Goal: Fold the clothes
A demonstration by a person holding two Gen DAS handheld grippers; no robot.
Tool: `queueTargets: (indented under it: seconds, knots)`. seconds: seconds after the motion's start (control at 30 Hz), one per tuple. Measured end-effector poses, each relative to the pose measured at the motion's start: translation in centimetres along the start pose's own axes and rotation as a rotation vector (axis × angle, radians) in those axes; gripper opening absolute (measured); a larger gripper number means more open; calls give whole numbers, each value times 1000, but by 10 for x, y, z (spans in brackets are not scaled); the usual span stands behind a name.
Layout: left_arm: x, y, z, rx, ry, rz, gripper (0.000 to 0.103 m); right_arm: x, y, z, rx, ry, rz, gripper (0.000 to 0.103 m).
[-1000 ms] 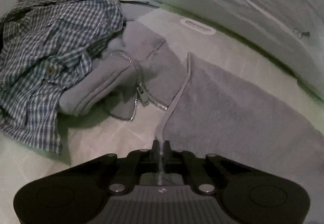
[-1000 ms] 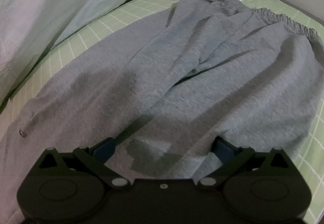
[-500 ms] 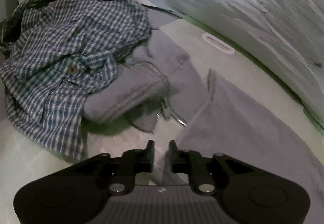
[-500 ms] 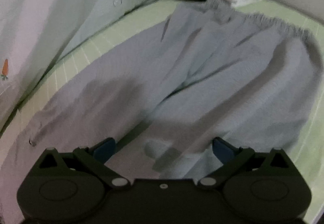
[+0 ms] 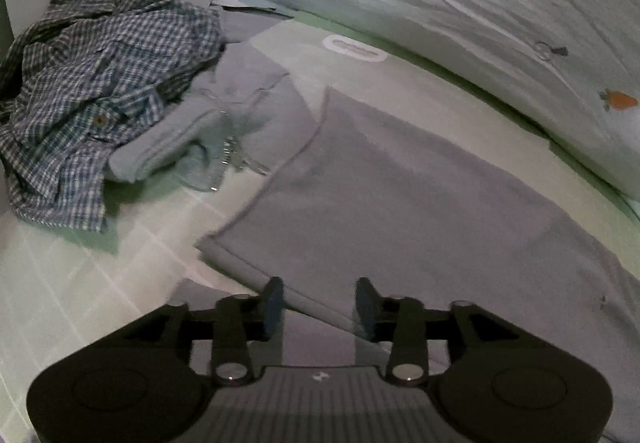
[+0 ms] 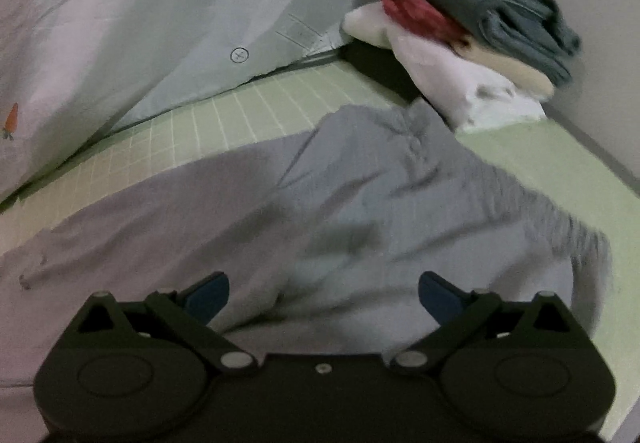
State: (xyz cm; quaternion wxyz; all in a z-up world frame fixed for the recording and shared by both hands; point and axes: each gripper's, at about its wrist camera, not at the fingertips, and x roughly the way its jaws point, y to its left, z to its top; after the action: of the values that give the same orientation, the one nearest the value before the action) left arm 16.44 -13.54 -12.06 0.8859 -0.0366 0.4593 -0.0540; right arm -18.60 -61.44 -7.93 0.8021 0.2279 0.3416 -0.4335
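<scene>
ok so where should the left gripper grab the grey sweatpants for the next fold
Probably the hemmed leg cuff of the grey sweatpants, at the near corner just ahead of the open left gripper. That edge lies flat and free on the green checked sheet, so come in low from the sheet side.

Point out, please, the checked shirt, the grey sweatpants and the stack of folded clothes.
checked shirt (image 5: 100, 91), left wrist view, crumpled front near a button.
grey sweatpants (image 6: 400, 203), right wrist view, upper part below the waistband.
stack of folded clothes (image 6: 472, 43), right wrist view, middle layers.
</scene>
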Motion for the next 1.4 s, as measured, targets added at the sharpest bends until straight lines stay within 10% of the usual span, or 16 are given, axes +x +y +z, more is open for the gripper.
queueTargets:
  seconds: [0.33, 0.6, 0.8, 0.87, 0.93, 0.97, 1.27, 1.33, 1.4]
  knots:
    - [37, -39, 28, -65, 2, 54, 61, 98, -22, 85, 62, 22, 73, 97]
    - [96, -63, 93, -13, -26, 129, 72, 168, -24, 120, 187, 45, -57, 81]
    - [133, -43, 134, -87, -39, 187, 77, 179, -31, 119, 223, 62, -115, 44]
    - [136, -44, 137, -48, -63, 206, 62, 179, -31, 120, 199, 52, -133, 12]
    - [136, -47, 139, -7, -81, 192, 5, 177, -33, 121, 183, 29, -132, 3]
    - [136, -46, 141, -11, -82, 164, 3, 176, -36, 123, 178, 12, -133, 2]
    - [131, -37, 181, -71, -182, 139, 3, 180, -48, 164, 183, -96, -137, 3]
    - [133, -40, 183, -80, -175, 139, 11, 179, -44, 165, 161, -94, -132, 26]
    - [135, -42, 186, -89, -168, 140, 22, 171, -36, 160, 116, -95, -138, 71]
